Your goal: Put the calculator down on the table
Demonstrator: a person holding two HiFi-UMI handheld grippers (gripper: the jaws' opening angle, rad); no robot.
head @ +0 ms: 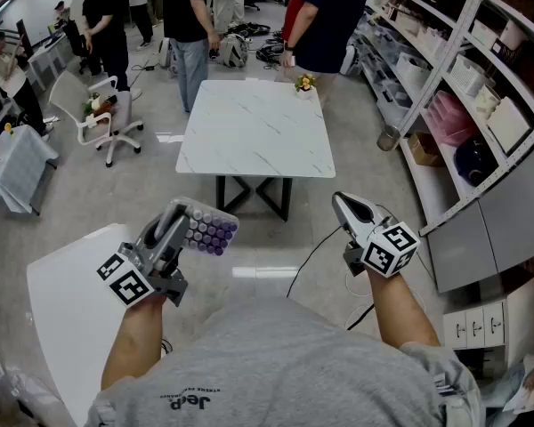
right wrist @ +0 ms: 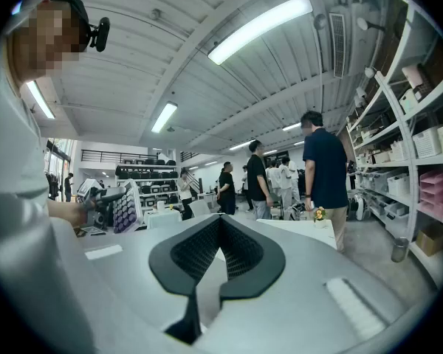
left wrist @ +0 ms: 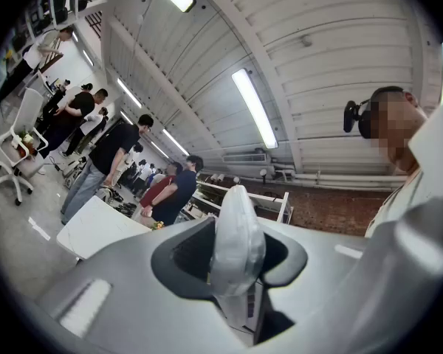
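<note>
We see the left gripper [head: 185,222] clamped on the calculator [head: 210,232], held edge-on between its jaws in the air. The white table [head: 254,140] lies well ahead of both grippers' jaws. The right gripper [head: 342,205] has its jaws pressed together, nothing between them.

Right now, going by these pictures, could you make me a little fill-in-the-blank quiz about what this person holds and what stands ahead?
The left gripper is clamped on a ___ with purple keys.
The right gripper has its jaws together and holds ___.
At the far edge of the white table stands a small pot of ___.
Missing words: calculator; nothing; flowers.
</note>
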